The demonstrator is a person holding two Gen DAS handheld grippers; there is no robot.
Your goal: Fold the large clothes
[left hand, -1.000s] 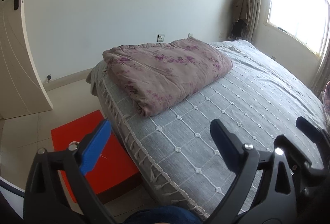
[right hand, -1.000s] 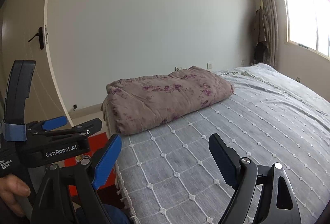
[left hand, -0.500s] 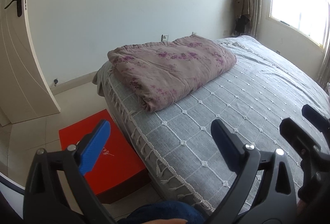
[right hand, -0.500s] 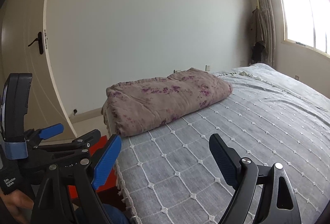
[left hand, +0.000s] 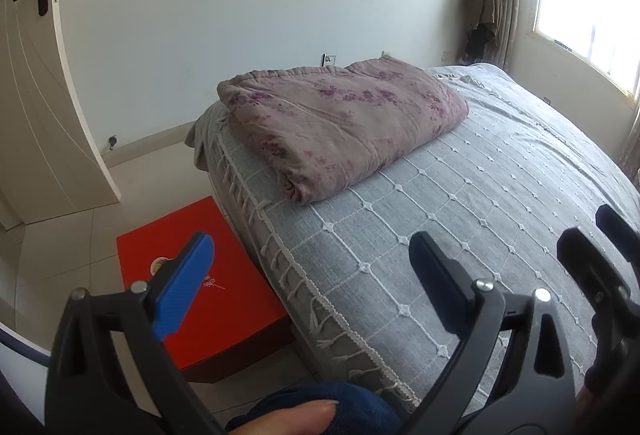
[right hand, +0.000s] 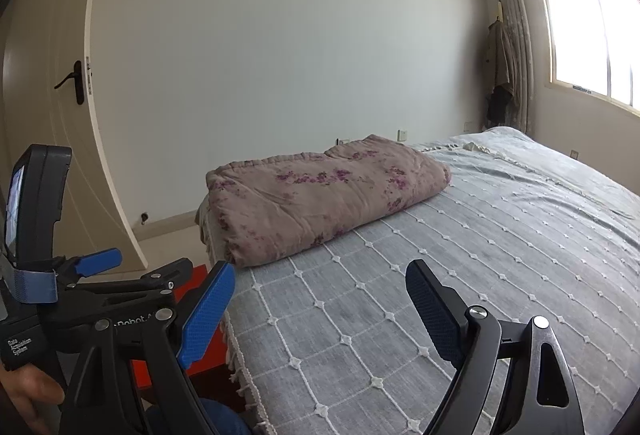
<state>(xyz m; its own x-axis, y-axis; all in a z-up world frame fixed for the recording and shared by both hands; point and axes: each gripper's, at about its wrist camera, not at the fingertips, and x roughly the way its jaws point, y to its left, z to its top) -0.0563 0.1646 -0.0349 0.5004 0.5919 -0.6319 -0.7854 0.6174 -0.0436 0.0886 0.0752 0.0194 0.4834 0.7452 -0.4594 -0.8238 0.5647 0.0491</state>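
Note:
A pink floral quilt [left hand: 344, 131] lies folded in a thick rectangle at the near-left corner of the bed [left hand: 500, 195], which is covered with a grey checked spread. It also shows in the right wrist view [right hand: 320, 199]. My left gripper [left hand: 312, 275] is open and empty, held over the bed's side edge, well short of the quilt. My right gripper [right hand: 320, 307] is open and empty above the spread, also short of the quilt. The left gripper's body [right hand: 100, 291] shows at the left of the right wrist view.
A red box [left hand: 192, 283] lies on the tiled floor beside the bed. A white door [left hand: 36, 75] stands open at the left. A window [right hand: 592, 35] with a curtain and hanging clothes [right hand: 500, 75] is at the far right.
Both grippers have drifted slightly, so the view has shifted and the quilt sits a little further right in the left wrist view. Both stay open and empty; the quilt has not moved.

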